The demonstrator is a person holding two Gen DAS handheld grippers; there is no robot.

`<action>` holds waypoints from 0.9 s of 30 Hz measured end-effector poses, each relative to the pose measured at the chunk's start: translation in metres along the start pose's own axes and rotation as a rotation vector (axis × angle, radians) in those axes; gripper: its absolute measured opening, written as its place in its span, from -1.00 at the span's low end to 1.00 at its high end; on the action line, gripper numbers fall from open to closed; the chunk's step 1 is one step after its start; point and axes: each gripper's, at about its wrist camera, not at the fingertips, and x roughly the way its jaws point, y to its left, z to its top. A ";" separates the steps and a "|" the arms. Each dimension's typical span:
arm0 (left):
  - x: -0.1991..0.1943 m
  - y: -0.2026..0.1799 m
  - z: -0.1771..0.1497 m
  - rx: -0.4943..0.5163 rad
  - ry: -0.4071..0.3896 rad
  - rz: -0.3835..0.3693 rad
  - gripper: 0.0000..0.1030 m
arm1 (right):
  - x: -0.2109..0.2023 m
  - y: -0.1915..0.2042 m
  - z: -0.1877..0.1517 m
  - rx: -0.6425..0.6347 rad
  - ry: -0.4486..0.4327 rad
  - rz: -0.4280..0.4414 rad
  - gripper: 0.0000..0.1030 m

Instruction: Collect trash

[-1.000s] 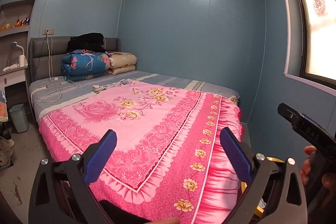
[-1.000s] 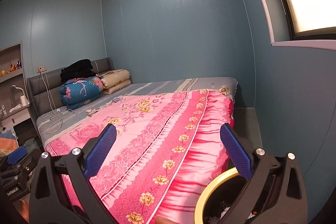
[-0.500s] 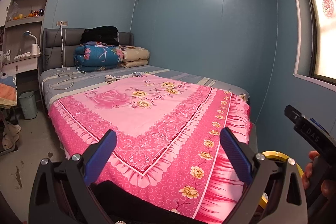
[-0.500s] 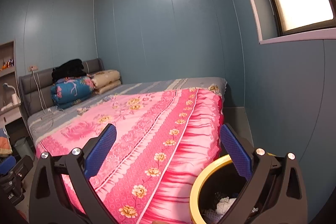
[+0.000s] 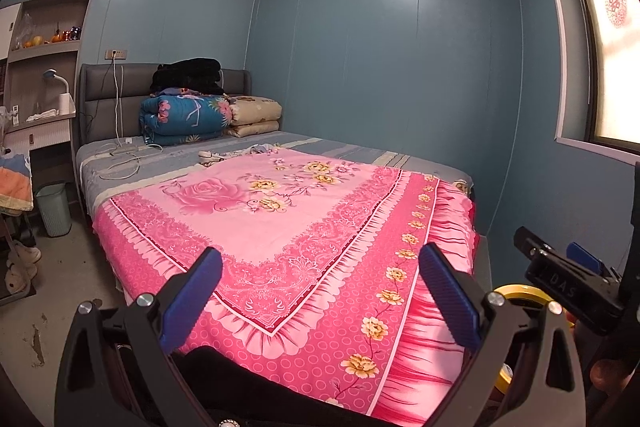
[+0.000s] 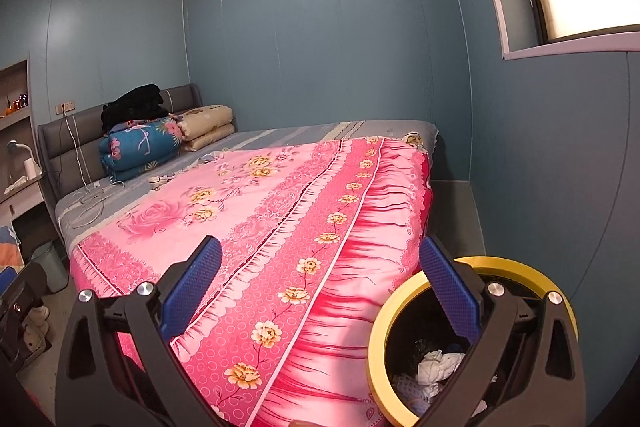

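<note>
Trash: crumpled white paper and scraps (image 6: 438, 367) lying at the bottom of a round black bin with a yellow rim (image 6: 378, 331), which stands on the floor against the foot corner of the bed, right side, between the bed and the blue wall

Bed cover: pink floral quilt with a frilled border (image 5: 288, 227), spread flat; no litter can be made out on it from here. Small whitish items (image 5: 210, 155) near the head of the bed, on the grey striped sheet (image 5: 340, 149), too small to identify

Left gripper (image 5: 320, 297): black frame, blue pads, jaws spread wide, nothing between them, aimed over the foot of the bed

Right gripper (image 6: 320, 289): same build, jaws wide and bare, its right finger (image 6: 448, 283) overlapping the bin's rim in view; whether it touches cannot be told

Second bin: pale green ribbed wastebasket (image 5: 54, 207) on the floor by the left side of the bed, near the bedside shelf

Handling note, as judgement: the step looks like a search for loose litter. Best done by sweeping both cameras slowly across floor and bedding, keeping jaws wide until a piece is centred, then closing low on it and carrying it straight over the yellow rim before release, clear of the quilt frill
</note>
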 end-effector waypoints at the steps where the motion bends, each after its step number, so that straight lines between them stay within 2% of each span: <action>1: 0.000 0.001 0.000 -0.004 0.002 -0.002 0.84 | -0.001 -0.001 0.000 0.002 -0.004 -0.001 0.84; 27: 0.002 0.003 -0.003 -0.023 0.011 -0.014 0.84 | 0.005 0.000 -0.003 0.002 0.009 -0.003 0.84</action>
